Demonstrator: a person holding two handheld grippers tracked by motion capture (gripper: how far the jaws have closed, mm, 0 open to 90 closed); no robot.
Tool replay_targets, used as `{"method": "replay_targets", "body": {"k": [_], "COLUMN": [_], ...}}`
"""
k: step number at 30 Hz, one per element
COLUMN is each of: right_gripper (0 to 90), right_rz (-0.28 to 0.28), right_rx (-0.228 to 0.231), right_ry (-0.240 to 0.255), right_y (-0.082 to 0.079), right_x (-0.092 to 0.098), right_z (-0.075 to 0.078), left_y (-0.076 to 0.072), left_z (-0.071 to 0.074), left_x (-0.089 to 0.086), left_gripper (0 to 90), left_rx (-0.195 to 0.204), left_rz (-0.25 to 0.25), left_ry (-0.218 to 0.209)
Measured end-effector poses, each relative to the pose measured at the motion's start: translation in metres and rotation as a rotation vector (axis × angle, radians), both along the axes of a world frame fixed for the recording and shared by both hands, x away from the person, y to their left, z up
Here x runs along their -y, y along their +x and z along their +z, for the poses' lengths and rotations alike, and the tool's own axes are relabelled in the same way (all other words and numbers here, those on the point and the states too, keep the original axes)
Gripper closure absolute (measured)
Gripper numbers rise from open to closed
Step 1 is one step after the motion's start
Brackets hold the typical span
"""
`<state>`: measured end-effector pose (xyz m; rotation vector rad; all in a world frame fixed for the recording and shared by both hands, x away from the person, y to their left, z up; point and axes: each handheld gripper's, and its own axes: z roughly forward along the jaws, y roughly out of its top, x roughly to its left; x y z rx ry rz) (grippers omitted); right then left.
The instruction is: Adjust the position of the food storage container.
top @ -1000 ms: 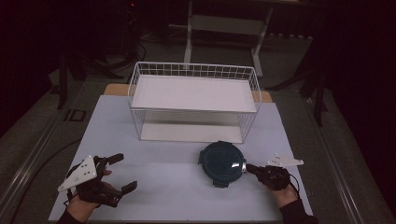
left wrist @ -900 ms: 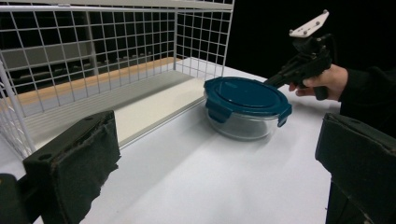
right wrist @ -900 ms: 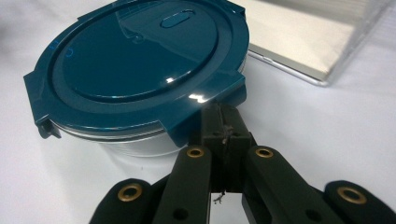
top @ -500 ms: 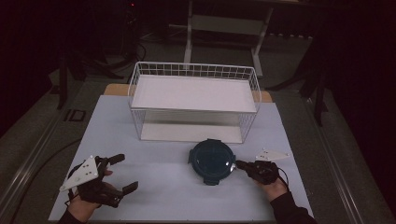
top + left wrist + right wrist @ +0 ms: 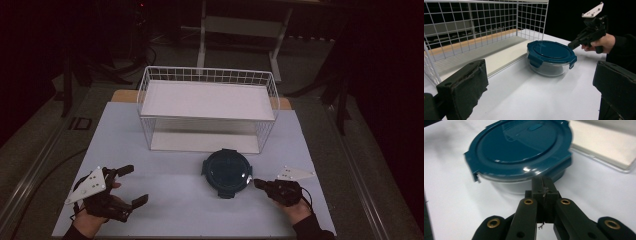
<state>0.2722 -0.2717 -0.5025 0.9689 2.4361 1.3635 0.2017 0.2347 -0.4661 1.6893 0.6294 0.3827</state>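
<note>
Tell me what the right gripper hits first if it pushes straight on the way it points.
Most likely the round container: the right gripper, jaws shut, points at its near side just under the blue lid. Whether they already touch is unclear.

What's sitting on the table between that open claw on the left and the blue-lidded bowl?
Nothing: in the high view, just bare white tabletop separates the left gripper from the glass container with the blue lid. The left gripper view agrees.
</note>
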Motion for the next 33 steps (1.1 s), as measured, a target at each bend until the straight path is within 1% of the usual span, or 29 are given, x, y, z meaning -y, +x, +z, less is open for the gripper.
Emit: {"method": "replay_targets", "body": {"k": [3, 6, 8, 10, 19, 23, 25, 33], "right_gripper": [90.0, 90.0, 90.0, 90.0, 90.0, 90.0, 90.0, 90.0], "right_rz": [0.015, 0.026, 0.03, 0.023, 0.014, 0.025, 0.034, 0.057], "right_rx": [-0.012, -0.014, -0.01, -0.024, -0.019, -0.016, -0.014, -0.011], "right_ry": [0.006, 0.005, -0.013, 0.006, -0.001, -0.003, -0.008, -0.016], "right_y": [-0.002, -0.002, -0.001, 0.0, 0.007, 0.011, 0.015, 0.025], "right_x": [-0.003, -0.007, -0.01, -0.008, -0.012, -0.017, -0.023, -0.037], "right_z": [-0.002, -0.003, -0.004, -0.006, -0.005, -0.005, -0.005, -0.005], "left_y": [0.0, 0.0, 0.0, 0.0, 0.001, 0.001, 0.001, 0.0], "left_z": [0.0, 0.0, 0.0, 0.0, 0.0, 0.0, 0.0, 0.0], "left_x": [0.001, 0.001, 0.0, 0.0, 0.002, 0.002, 0.001, 0.001], "left_gripper": [0.0, 0.0, 0.0, 0.0, 0.0, 0.0, 0.0, 0.0], "left_rx": [0.0, 0.001, 0.002, 0.001, 0.002, 0.001, 0.0, 0.002], "left_rz": [-0.001, -0.002, 0.0, 0.0, -0.005, -0.003, -0.004, -0.004], "left_ry": [0.004, 0.008, 0.01, 0.007, 0.015, 0.014, 0.013, 0.016]}}
